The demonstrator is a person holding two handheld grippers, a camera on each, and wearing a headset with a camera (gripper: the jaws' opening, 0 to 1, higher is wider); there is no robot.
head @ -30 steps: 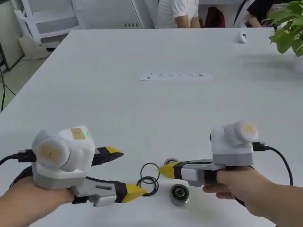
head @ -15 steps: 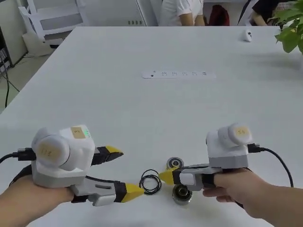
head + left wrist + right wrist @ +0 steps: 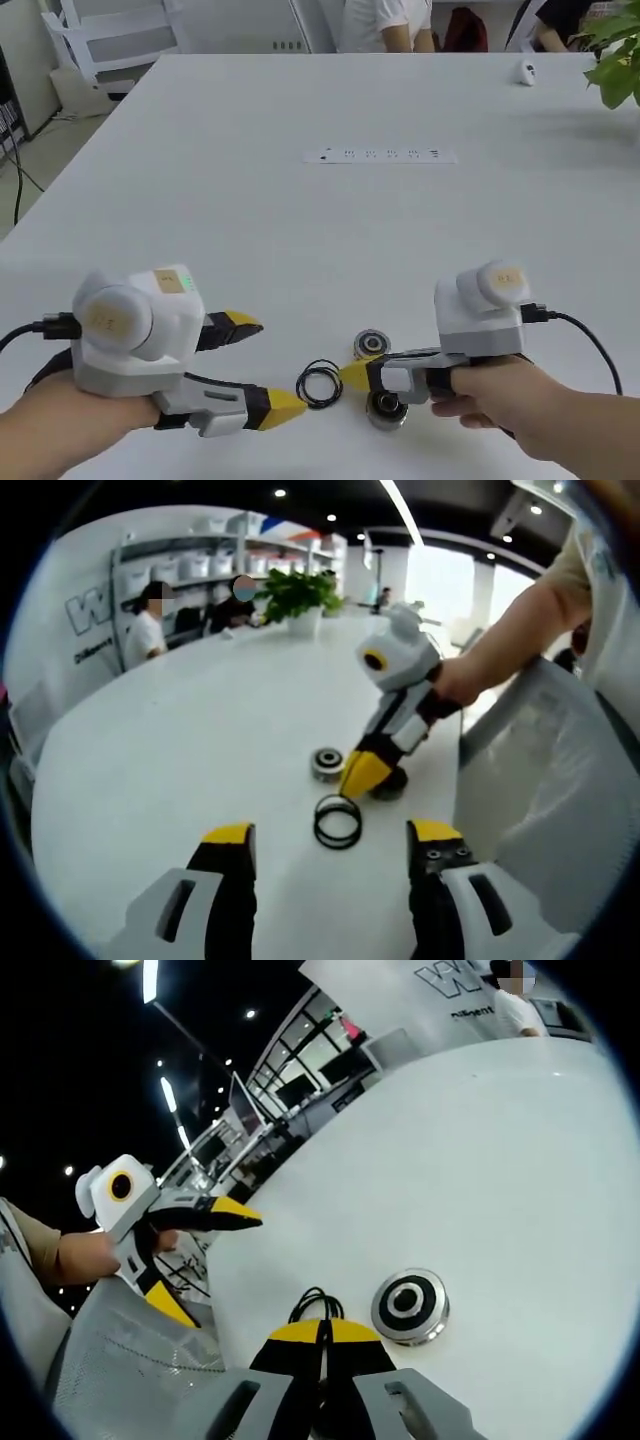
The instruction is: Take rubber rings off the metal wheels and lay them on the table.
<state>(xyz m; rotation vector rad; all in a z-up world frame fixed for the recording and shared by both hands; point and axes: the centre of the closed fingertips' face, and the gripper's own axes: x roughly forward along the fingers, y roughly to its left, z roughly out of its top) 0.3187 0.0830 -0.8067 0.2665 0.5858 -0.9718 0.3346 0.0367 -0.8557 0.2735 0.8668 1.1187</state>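
Black rubber rings (image 3: 320, 383) lie stacked on the white table between the grippers. One metal wheel (image 3: 371, 343) lies flat just beyond them. A second wheel (image 3: 385, 408) sits partly under my right gripper (image 3: 352, 375), whose jaws are shut with their tip pinching the right edge of a ring. In the right gripper view the rings (image 3: 315, 1305) loop out from the closed tip (image 3: 320, 1332), with a wheel (image 3: 410, 1305) beside them. My left gripper (image 3: 262, 362) stands open left of the rings. In its own view the rings (image 3: 338, 821) lie just ahead of its jaws (image 3: 330, 832).
A white power strip (image 3: 380, 155) lies mid-table. A small white object (image 3: 527, 72) and a green plant (image 3: 615, 60) are at the far right. People sit beyond the far edge. The near table edge runs just under my hands.
My right gripper has moved toward me, and the ring at its tip has come down onto the other ring. The left gripper has stayed open in place.
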